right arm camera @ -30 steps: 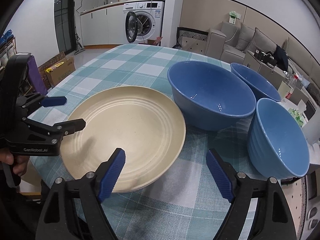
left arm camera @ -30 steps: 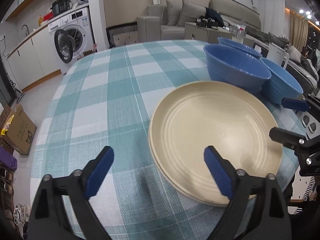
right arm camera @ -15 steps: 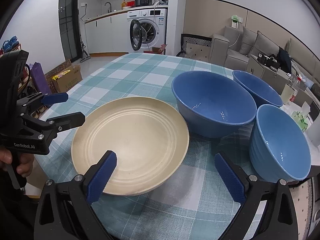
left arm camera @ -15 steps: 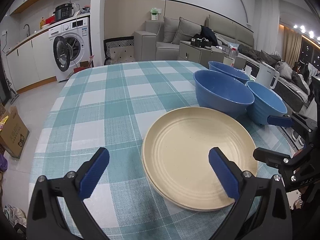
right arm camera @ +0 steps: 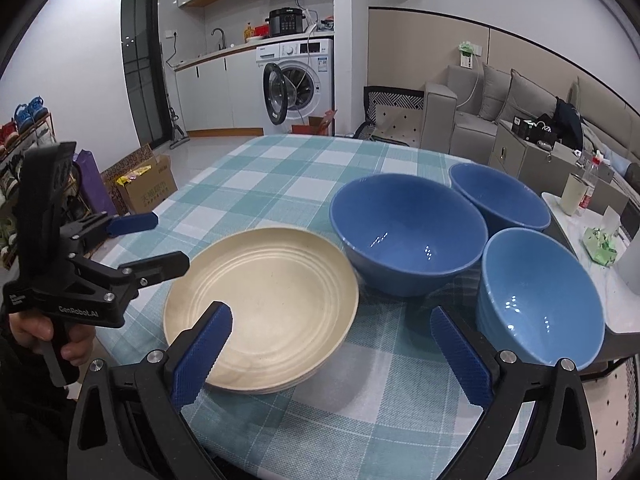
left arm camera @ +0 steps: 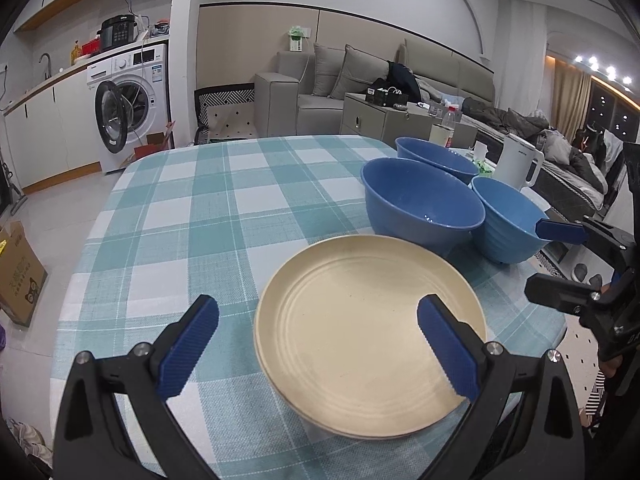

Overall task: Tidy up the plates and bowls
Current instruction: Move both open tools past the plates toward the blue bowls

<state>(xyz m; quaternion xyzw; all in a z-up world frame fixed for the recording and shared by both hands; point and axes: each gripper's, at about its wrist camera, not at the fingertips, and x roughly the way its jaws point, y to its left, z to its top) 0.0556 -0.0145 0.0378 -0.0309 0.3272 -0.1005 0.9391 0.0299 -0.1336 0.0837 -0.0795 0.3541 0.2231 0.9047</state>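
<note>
A cream plate [left arm camera: 360,328] lies near the front edge of the table with the teal check cloth [left arm camera: 200,220], with more plate rims showing under it. Behind it stand a large dark blue bowl [left arm camera: 420,204], a second dark blue bowl [left arm camera: 436,158] and a lighter blue ribbed bowl [left arm camera: 508,220]. My left gripper [left arm camera: 318,340] hovers open above the plate's near left rim, holding nothing. My right gripper [right arm camera: 332,342] hangs open over the cloth between the plate [right arm camera: 272,292] and the ribbed bowl [right arm camera: 536,296], also holding nothing. A hand grips the left gripper's handle [right arm camera: 156,242].
A white kettle [left arm camera: 516,168] stands right of the bowls. A side table at the right carries a cup [right arm camera: 572,196] and a green packet [right arm camera: 600,240]. Cardboard boxes [left arm camera: 20,276] sit on the floor at the left; a washing machine [left arm camera: 128,112] and sofa stand beyond.
Both grippers have risen and drawn back from the plate, which now looks smaller and farther off. Both pairs of jaws have spread a little wider. Plate and bowls have not moved.
</note>
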